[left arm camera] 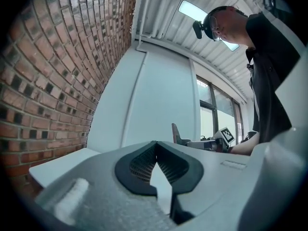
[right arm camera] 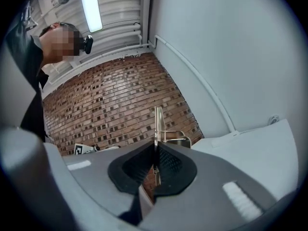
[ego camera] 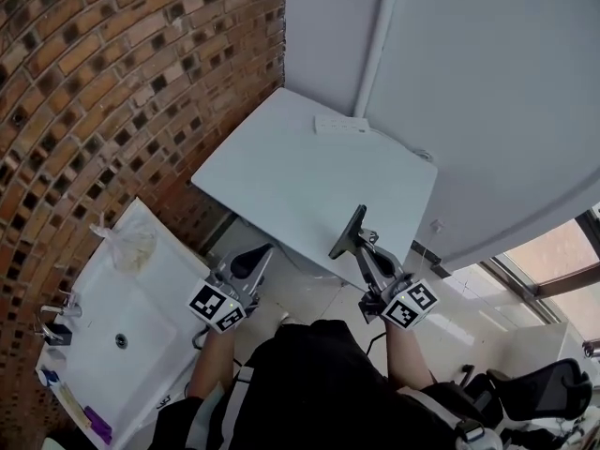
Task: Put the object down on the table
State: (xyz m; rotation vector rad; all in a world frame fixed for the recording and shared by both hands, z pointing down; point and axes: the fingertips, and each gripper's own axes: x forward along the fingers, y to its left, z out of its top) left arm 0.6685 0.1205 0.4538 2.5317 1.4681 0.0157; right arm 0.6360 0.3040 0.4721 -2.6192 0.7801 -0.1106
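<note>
Head view: the right claw (ego camera: 360, 241) is clamped on a thin dark flat object (ego camera: 347, 232), held tilted and seen against the near edge of the white desk (ego camera: 309, 176); whether it touches that edge cannot be told. The left claw (ego camera: 259, 256) is beside it, short of the same edge, and its jaws are together on nothing. Ahead of both claws the desk top is bare as far as a white power strip (ego camera: 340, 125) at the far edge, where a white wall (ego camera: 487, 92) closes the space. A brick wall (ego camera: 112, 73) bounds the left claw's outer side. Below that claw is a white sink (ego camera: 141, 289) with a drain (ego camera: 121, 340). A crumpled plastic bag (ego camera: 131, 242) lies at its far corner. Right gripper view: the jaws meet on the object (right arm camera: 157, 121), edge-on and upright here, and a wire stand (right arm camera: 175, 136) behind it appears only in this view. The desk (right arm camera: 260, 148) lies to this claw's right. Left gripper view: the left claw (left arm camera: 156, 150) shows no contents, with the right claw (left arm camera: 185, 141) off to its right.
</note>
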